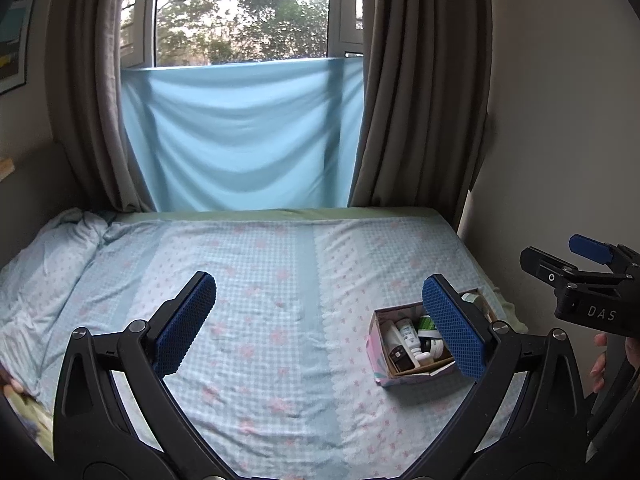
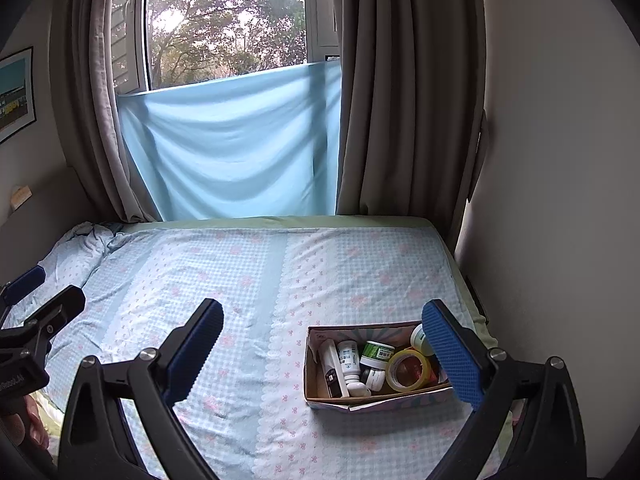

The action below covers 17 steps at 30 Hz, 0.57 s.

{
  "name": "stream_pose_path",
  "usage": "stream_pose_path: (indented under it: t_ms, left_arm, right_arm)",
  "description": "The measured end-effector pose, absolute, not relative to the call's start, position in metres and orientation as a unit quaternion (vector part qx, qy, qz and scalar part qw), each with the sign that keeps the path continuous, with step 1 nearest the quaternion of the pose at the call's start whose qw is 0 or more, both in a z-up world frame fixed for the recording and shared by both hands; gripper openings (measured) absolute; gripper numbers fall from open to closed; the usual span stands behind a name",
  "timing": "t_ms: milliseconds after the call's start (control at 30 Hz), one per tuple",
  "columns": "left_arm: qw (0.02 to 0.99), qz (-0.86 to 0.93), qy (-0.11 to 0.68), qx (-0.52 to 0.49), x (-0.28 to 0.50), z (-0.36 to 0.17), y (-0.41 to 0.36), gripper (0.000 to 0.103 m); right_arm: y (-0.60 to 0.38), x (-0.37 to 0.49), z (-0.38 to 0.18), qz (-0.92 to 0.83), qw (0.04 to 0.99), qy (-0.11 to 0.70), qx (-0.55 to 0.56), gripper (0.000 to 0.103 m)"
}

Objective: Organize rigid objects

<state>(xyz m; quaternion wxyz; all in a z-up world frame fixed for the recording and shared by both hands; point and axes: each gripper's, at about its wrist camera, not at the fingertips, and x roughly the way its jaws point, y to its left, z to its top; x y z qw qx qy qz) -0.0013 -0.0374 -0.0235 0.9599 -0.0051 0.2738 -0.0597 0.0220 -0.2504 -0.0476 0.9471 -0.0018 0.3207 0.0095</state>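
A small open cardboard box (image 2: pixel 376 400) sits on the bed at the right, also in the left wrist view (image 1: pixel 404 376). It holds white bottles (image 2: pixel 349 360), a green-lidded jar (image 2: pixel 377 354), a roll of yellow tape (image 2: pixel 409 370) and other small items. My left gripper (image 1: pixel 320 324) is open and empty above the bed, left of the box. My right gripper (image 2: pixel 322 350) is open and empty, its right finger (image 2: pixel 452 356) in front of the box's right end.
The bed (image 2: pixel 240 280) has a blue checked floral sheet, with a crumpled quilt (image 2: pixel 76 252) at far left. A wall (image 2: pixel 560 200) runs close along the right. Curtains (image 2: pixel 400 100) and a blue cloth (image 2: pixel 236 144) hang behind the bed.
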Motion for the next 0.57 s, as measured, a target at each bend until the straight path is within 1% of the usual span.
stream_pose_path:
  t_ms: [100, 233, 400, 567]
  left_arm:
    - [0.96, -0.053, 0.275, 0.002, 0.003, -0.023, -0.037, 0.103]
    - [0.96, -0.042, 0.277, -0.021, 0.007, -0.022, -0.03, 0.103]
    - [0.965, -0.027, 0.261, -0.008, 0.008, -0.022, -0.03, 0.103]
    - [0.963, -0.023, 0.27, -0.007, 0.021, -0.028, -0.03, 0.103]
  right_arm:
    - [-0.251, 0.023, -0.047, 0.01, 0.947, 0.321, -0.003, 0.099]
    - [-0.251, 0.023, -0.046, 0.009, 0.947, 0.32, -0.003, 0.099]
    - [-0.252, 0.028, -0.047, 0.008, 0.945, 0.326, -0.003, 0.099]
    - [-0.251, 0.04, -0.052, 0.005, 0.94, 0.341, -0.004, 0.099]
